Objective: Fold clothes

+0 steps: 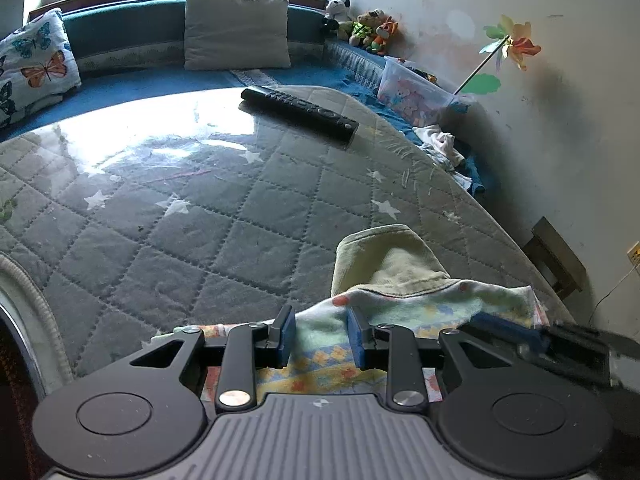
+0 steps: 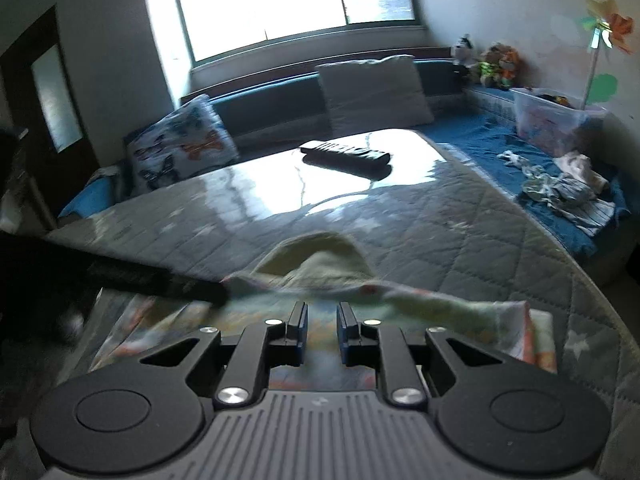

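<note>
Pastel printed garment point(image 1: 400, 308) on quilted mattress point(image 1: 200, 220), near remote point(image 1: 300, 112); left hand-held gripper point(image 1: 322, 338) and right hand-held gripper point(image 2: 322, 330) both released, so cloth may bunch if nudged.

The quilted table cover point(image 1: 224, 216) looks like stitched grey cloth under a glossy clear sheet — window light glares off it. The garment point(image 1: 404, 300) is soft printed cloth with a plain, matt pale-green hood, its weave blurred in the right wrist view. The remote control point(image 1: 300, 111) looks like matt black plastic, and the left gripper point(image 1: 321, 338) has matt black arms — probably plastic — with shiny metal pivots.
</note>
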`<state>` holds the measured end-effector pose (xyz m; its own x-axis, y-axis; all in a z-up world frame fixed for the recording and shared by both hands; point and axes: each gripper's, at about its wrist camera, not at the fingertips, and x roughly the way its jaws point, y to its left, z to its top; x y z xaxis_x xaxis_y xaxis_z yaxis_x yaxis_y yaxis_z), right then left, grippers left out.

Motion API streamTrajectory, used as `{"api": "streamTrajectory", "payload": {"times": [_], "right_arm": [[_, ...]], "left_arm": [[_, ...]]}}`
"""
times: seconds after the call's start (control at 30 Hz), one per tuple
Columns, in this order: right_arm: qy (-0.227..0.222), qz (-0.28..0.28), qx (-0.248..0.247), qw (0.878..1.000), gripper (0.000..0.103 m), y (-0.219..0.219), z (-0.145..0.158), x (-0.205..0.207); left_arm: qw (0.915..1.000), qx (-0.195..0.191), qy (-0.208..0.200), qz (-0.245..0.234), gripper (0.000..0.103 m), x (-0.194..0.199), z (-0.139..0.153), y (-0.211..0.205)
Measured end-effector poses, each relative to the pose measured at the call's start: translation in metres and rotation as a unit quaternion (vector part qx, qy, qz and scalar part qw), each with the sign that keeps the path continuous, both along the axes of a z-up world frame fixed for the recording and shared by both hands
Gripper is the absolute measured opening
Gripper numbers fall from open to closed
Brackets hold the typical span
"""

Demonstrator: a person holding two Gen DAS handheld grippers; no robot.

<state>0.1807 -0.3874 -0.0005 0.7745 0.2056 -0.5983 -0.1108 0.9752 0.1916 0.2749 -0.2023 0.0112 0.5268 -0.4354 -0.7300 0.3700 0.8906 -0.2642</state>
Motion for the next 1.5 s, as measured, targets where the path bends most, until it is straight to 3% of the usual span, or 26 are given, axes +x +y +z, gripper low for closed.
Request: {"api": "streamTrajectory", "payload": {"times": [0.4, 0.63, 0.87, 1.23, 1.43, 1.5], "right_arm": [[-0.005, 0.035, -0.026, 0.999, 0.027, 0.023, 0.001, -0.069], [-0.02, 0.046, -0.054, 0.997, 0.027, 0.036, -0.006, -0.107], [-0.04, 0.05, -0.053, 0.997, 0.028, 0.046, 0.004, -0.109], [-0.045, 0.048, -0.053, 0.996, 0.032, 0.072, -0.003, -0.102], [-0.05, 0.062, -0.101, 0.992, 0.032, 0.09, -0.012, -0.105], [-0.055, 0.061, -0.096, 0.992, 0.038, 0.09, -0.008, -0.109]], "left_arm": [[0.9994, 0.025, -0.013, -0.018, 0.033, -0.066, 0.009, 0.017], [0.9989, 0.035, -0.026, -0.018, 0.033, -0.11, 0.007, 0.034], [0.9985, 0.039, -0.038, -0.003, 0.033, -0.133, 0.005, 0.05], [0.9985, 0.027, -0.04, 0.026, 0.034, -0.151, 0.007, 0.074], [0.9976, 0.024, -0.05, 0.041, 0.051, -0.161, 0.011, 0.088], [0.9972, 0.022, -0.056, 0.046, 0.057, -0.164, 0.014, 0.092]]}}
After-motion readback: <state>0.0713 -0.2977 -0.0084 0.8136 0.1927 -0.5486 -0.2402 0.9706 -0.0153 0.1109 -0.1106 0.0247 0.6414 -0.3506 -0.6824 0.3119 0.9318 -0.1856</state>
